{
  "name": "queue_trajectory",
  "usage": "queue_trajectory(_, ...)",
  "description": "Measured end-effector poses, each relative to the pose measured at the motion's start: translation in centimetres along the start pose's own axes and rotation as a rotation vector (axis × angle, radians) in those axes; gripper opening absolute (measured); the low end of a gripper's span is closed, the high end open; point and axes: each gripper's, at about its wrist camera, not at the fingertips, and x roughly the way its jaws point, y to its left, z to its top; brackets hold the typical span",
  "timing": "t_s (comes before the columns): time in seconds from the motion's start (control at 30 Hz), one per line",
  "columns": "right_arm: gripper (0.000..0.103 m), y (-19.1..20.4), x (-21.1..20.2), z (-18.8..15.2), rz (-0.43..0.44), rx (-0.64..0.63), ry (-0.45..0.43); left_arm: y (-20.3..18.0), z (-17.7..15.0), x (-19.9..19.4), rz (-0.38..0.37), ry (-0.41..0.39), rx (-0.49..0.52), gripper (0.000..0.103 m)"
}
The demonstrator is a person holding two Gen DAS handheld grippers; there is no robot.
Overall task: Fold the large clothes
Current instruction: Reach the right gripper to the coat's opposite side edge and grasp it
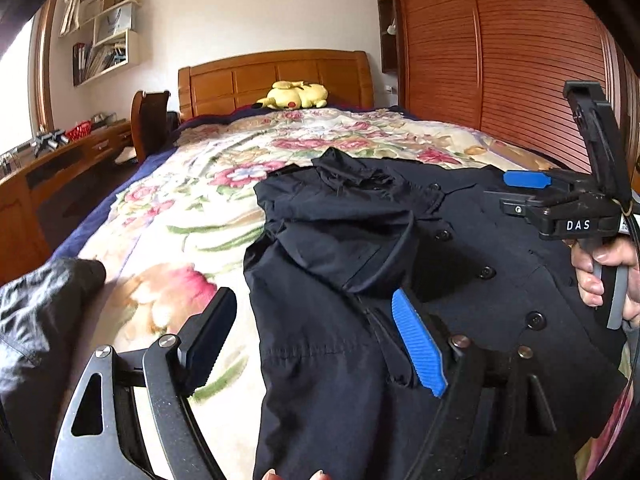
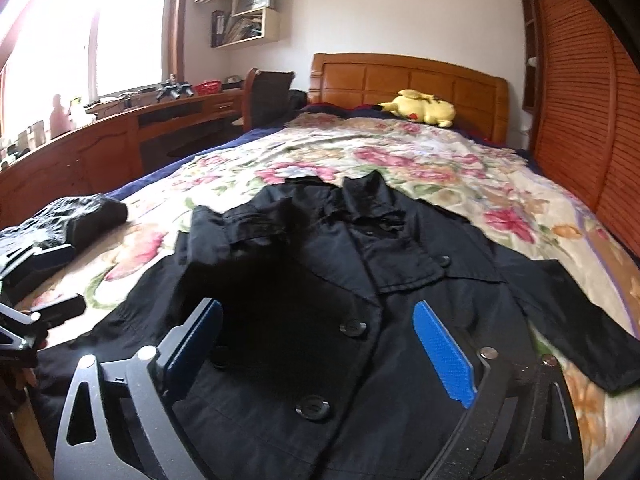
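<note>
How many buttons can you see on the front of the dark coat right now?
4 in the right wrist view: one on the lapel flap, one mid-chest, one lower, one faint on the shadowed left. More may hide in the folds or under the grippers.

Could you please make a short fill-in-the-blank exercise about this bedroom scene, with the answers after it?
1. The dark coat lies spread on the bed's ______-patterned cover.
2. The plush toy near the wooden headboard is ______ in colour.
3. The coat's left sleeve is folded across its front, while its right sleeve lies ______ on the cover.
4. Both the left claw and the right claw are ______, holding nothing.

Answers: flower; yellow; stretched out; open
</note>
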Motion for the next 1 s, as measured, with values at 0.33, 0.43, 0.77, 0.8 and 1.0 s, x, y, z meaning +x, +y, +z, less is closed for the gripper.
queue_trajectory(0.33, 0.077, 0.5, 2.1, 1.8, 0.02, -0.061, 0.059, 0.7, -0.3, 0.3, -0.015, 0.003, -0.034, 0.081)
queue_trajectory(0.43, 0.077, 0.9, 3.4, 3.5, 0.01, -0.088, 0.076, 0.7, -0.3, 0.2, -0.005, -0.007, -0.025, 0.081)
queue_trajectory(0.77, 0.077, 1.7, 11.8, 7.2, 0.057, -0.07, 0.203, 2.3, 0.2, 0.2, 0.022, -0.018, -0.042, 0.081)
queue_trajectory(0.8, 0.077, 1.9, 12.7, 7.4, 0.064, -0.07, 0.219, 2.4, 0.2, 0.3, 0.02, -0.018, -0.041, 0.081)
queue_trajectory(1.0, 0.077, 3.2, 16.7, 7.0, 0.129, -0.072, 0.34, 3.5, 0.2, 0.0, 0.031, -0.022, -0.048, 0.081)
